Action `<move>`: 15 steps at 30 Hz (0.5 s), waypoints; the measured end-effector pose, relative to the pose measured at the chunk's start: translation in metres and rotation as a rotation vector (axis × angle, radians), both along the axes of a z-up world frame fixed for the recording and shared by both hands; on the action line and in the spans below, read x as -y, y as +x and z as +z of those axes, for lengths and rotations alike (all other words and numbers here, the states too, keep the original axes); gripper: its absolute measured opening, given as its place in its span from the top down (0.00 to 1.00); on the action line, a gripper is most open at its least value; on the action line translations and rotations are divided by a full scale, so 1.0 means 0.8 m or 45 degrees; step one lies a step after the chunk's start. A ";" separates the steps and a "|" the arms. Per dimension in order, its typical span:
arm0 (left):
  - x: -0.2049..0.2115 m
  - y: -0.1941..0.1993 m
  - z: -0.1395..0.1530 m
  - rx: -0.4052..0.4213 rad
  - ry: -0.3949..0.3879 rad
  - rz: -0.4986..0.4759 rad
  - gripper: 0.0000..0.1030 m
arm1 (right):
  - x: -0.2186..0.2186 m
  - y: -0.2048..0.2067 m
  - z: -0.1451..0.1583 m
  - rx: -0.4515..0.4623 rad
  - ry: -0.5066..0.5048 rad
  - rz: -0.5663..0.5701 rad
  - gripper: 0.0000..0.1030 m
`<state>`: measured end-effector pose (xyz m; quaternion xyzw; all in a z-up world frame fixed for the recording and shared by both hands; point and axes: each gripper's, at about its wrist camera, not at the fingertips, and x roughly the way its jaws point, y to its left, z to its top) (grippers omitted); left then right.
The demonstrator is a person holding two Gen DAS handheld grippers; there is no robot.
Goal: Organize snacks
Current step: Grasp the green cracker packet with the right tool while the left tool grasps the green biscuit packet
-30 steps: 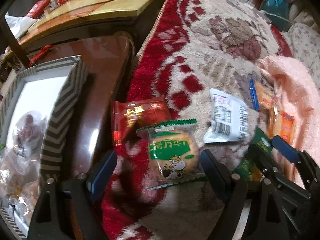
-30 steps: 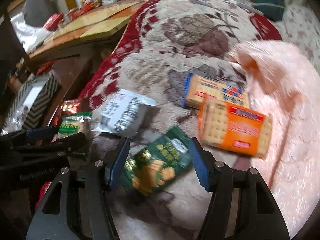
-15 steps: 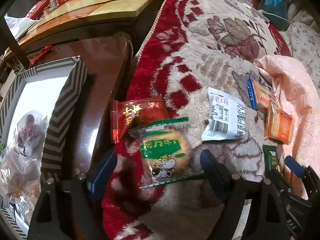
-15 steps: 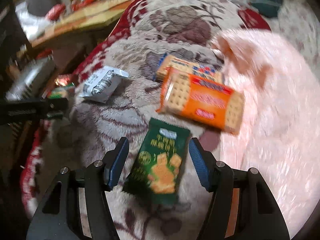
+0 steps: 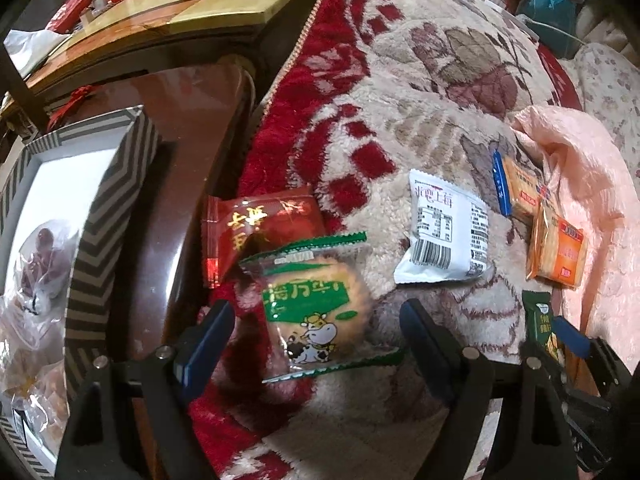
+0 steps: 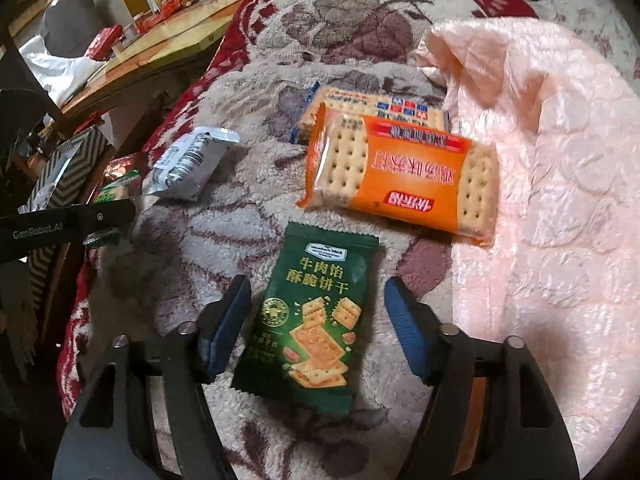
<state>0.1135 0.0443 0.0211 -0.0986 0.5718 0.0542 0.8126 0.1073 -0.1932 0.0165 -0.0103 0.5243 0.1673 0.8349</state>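
My left gripper (image 5: 316, 336) points down over a clear green-edged biscuit packet with a cow on it (image 5: 316, 308). The packet lies between the jaws on the plush blanket. The jaws are closing and the pads stand clear of it. My right gripper (image 6: 316, 320) straddles a dark green cracker packet (image 6: 312, 320), also seen as a dark green packet (image 5: 540, 316) in the left wrist view. Its jaws are closing too, with narrow gaps left on both sides. A red packet (image 5: 260, 228) lies just behind the cow biscuit.
A white packet (image 5: 444, 236), an orange cracker pack (image 6: 400, 176) and a blue-edged cracker pack (image 6: 380, 104) lie further back on the blanket. A striped box (image 5: 108, 216) holding wrapped snacks stands at the left on a dark wooden top. A pink quilt (image 6: 540, 160) covers the right.
The right gripper has shifted to the right and now sits square over the dark green packet, its jaws narrower. The left gripper has stayed put, its jaws slightly narrower.
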 end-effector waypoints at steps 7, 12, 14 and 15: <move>-0.007 -0.006 -0.004 0.022 -0.072 -0.008 0.50 | 0.006 -0.012 -0.004 0.040 0.013 0.053 0.58; -0.004 -0.022 0.012 0.077 -0.045 -0.016 0.51 | 0.004 -0.021 0.007 0.056 0.042 0.082 0.58; -0.002 -0.030 0.021 0.104 -0.030 -0.018 0.51 | 0.002 -0.029 0.014 0.070 0.048 0.099 0.58; -0.001 -0.033 0.025 0.116 -0.027 -0.019 0.51 | 0.000 -0.032 0.018 0.079 0.052 0.106 0.58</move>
